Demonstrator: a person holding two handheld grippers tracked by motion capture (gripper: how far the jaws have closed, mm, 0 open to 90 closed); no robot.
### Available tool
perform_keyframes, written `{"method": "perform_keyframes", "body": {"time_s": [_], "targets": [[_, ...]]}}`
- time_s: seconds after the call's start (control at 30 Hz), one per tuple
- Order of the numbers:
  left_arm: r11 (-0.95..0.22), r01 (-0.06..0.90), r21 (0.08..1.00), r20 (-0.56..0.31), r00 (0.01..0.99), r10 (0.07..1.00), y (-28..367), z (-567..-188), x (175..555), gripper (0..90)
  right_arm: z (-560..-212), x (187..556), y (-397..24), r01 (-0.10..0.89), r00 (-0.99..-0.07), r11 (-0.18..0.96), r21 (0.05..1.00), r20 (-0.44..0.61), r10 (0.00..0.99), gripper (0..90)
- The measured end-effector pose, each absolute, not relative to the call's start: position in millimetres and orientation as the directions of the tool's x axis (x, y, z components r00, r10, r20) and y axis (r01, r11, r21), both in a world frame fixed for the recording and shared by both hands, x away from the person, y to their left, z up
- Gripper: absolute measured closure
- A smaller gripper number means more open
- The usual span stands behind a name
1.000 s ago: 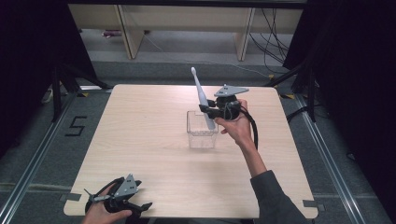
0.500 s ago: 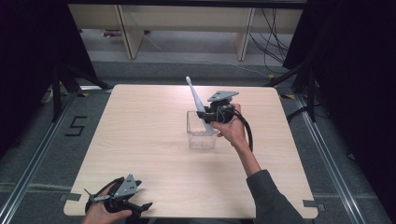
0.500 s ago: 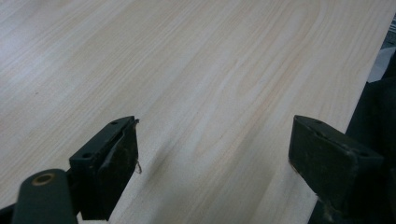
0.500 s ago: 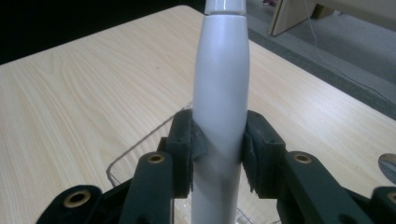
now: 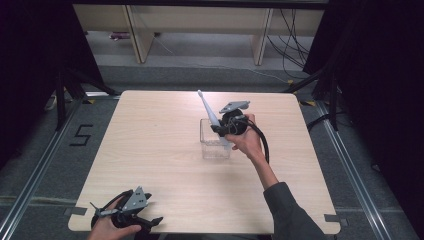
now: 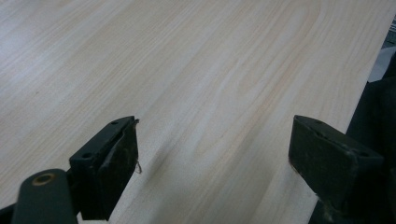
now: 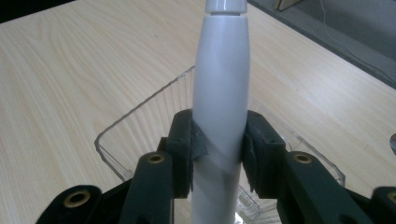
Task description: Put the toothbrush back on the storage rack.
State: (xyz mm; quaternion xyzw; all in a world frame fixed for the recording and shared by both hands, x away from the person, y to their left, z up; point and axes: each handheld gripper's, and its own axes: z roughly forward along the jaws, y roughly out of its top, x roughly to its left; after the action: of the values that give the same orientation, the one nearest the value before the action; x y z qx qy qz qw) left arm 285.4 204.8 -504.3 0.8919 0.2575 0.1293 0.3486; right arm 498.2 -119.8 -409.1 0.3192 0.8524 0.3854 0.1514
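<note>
The right gripper (image 5: 218, 129) is clamping a white toothbrush (image 7: 219, 88) between its jaws, the handle dipping into the clear box (image 5: 215, 145) just below; left gripper (image 6: 212, 163) is gaping wide, empty.

A pale wooden table (image 5: 150, 150) stands before low shelving (image 5: 200, 25) and floor cables (image 5: 295, 40).

table (image 5: 165, 150): open all round | obstacle: clear bin (image 5: 214, 147) mid-table
</note>
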Motion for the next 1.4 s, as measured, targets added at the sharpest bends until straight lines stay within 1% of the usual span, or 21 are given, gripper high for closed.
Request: {"method": "perform_keyframes", "body": {"time_s": [0.07, 0.1, 0.13, 0.17, 0.2, 0.27, 0.37, 0.43, 0.47, 0.53, 0.63, 0.7, 0.77, 0.83, 0.9, 0.93, 1.07, 1.23, 1.27, 1.3, 1.4], "targets": [[-0.630, 0.370, 0.683, 0.050, 0.837, 0.545, 204.9, -504.1, 285.9, 15.4, -411.7, 502.8, -119.5, 0.380, -0.769, 0.522, 0.764, -0.053, 0.637, 66.9], [-0.630, 0.370, 0.683, 0.050, 0.837, 0.545, 204.9, -504.1, 285.9, 15.4, -411.0, 501.1, -118.6, 0.422, -0.759, 0.524, 0.740, -0.027, 0.650, 66.8], [-0.631, 0.370, 0.682, 0.050, 0.837, 0.545, 204.9, -504.1, 286.0, 15.4, -413.0, 500.7, -116.5, 0.437, -0.747, 0.510, 0.741, -0.017, 0.664, 66.9], [-0.630, 0.370, 0.682, 0.049, 0.837, 0.545, 204.8, -504.3, 285.9, 15.4, -412.4, 501.5, -116.7, 0.439, -0.755, 0.529, 0.726, -0.021, 0.656, 66.9], [-0.630, 0.370, 0.682, 0.049, 0.837, 0.545, 204.8, -504.3, 285.9, 15.5, -414.0, 503.7, -116.6, 0.416, -0.766, 0.544, 0.728, -0.042, 0.641, 66.9], [-0.620, 0.384, 0.684, 0.034, 0.833, 0.553, 204.3, -505.0, 285.4, 15.5, -416.2, 505.1, -114.8, 0.422, -0.763, 0.549, 0.722, -0.045, 0.645, 66.9], [-0.634, 0.366, 0.681, 0.051, 0.840, 0.540, 204.9, -504.1, 286.1, 15.5, -416.0, 506.7, -112.7, 0.441, -0.767, 0.567, 0.695, -0.037, 0.641, 66.8], [-0.619, 0.385, 0.685, 0.032, 0.833, 0.553, 204.4, -504.7, 285.1, 15.5, -416.7, 507.6, -110.8, 0.439, -0.770, 0.577, 0.689, -0.043, 0.637, 66.8], [-0.629, 0.367, 0.686, 0.058, 0.833, 0.550, 204.6, -504.2, 285.5, 15.4, -418.0, 508.8, -109.6, 0.423, -0.770, 0.583, 0.694, -0.064, 0.635, 66.8], [-0.626, 0.369, 0.687, 0.051, 0.835, 0.548, 204.6, -504.5, 285.8, 15.4, -416.7, 508.8, -109.4, 0.431, -0.780, 0.600, 0.674, -0.056, 0.623, 66.8], [-0.630, 0.370, 0.683, 0.045, 0.839, 0.542, 204.5, -504.1, 285.5, 15.4, -417.2, 508.6, -105.2, 0.468, -0.767, 0.604, 0.645, -0.043, 0.640, 66.8], [-0.630, 0.369, 0.683, 0.047, 0.838, 0.543, 204.6, -504.1, 285.8, 15.5, -418.1, 511.3, -104.7, 0.439, -0.782, 0.627, 0.643, -0.071, 0.620, 66.8], [-0.620, 0.384, 0.685, 0.032, 0.834, 0.551, 204.3, -504.7, 285.2, 15.4, -418.6, 510.1, -102.4, 0.476, -0.768, 0.620, 0.624, -0.048, 0.639, 66.8], [-0.630, 0.369, 0.684, 0.048, 0.839, 0.543, 204.7, -503.9, 285.7, 15.5, -419.8, 512.0, -102.1, 0.457, -0.780, 0.641, 0.617, -0.068, 0.622, 66.8], [-0.624, 0.378, 0.684, 0.041, 0.835, 0.549, 204.4, -504.1, 285.4, 15.5, -420.4, 512.2, -101.5, 0.478, -0.773, 0.636, 0.606, -0.054, 0.632, 66.8], [-0.633, 0.366, 0.682, 0.051, 0.840, 0.540, 204.8, -503.8, 285.9, 15.4, -421.9, 513.4, -101.9, 0.464, -0.782, 0.647, 0.605, -0.063, 0.621, 66.7], [-0.634, 0.366, 0.681, 0.050, 0.841, 0.539, 204.8, -503.7, 285.9, 15.4, -424.0, 513.4, -100.4, 0.489, -0.775, 0.643, 0.590, -0.044, 0.630, 66.7], [-0.628, 0.364, 0.687, 0.052, 0.838, 0.543, 204.5, -503.7, 285.0, 15.4, -426.2, 515.8, -99.6, 0.478, -0.782, 0.655, 0.585, -0.055, 0.621, 66.6], [-0.624, 0.367, 0.689, 0.048, 0.837, 0.545, 204.2, -504.0, 284.9, 15.5, -426.4, 514.8, -98.5, 0.497, -0.772, 0.644, 0.582, -0.042, 0.634, 66.6], [-0.625, 0.368, 0.688, 0.044, 0.839, 0.543, 204.2, -504.3, 285.2, 15.5, -426.7, 515.8, -98.6, 0.484, -0.780, 0.652, 0.583, -0.050, 0.623, 66.6], [-0.629, 0.370, 0.683, 0.044, 0.839, 0.542, 204.3, -504.1, 285.6, 15.4, -425.9, 516.5, -97.7, 0.494, -0.775, 0.648, 0.580, -0.045, 0.630, 66.6]]}}
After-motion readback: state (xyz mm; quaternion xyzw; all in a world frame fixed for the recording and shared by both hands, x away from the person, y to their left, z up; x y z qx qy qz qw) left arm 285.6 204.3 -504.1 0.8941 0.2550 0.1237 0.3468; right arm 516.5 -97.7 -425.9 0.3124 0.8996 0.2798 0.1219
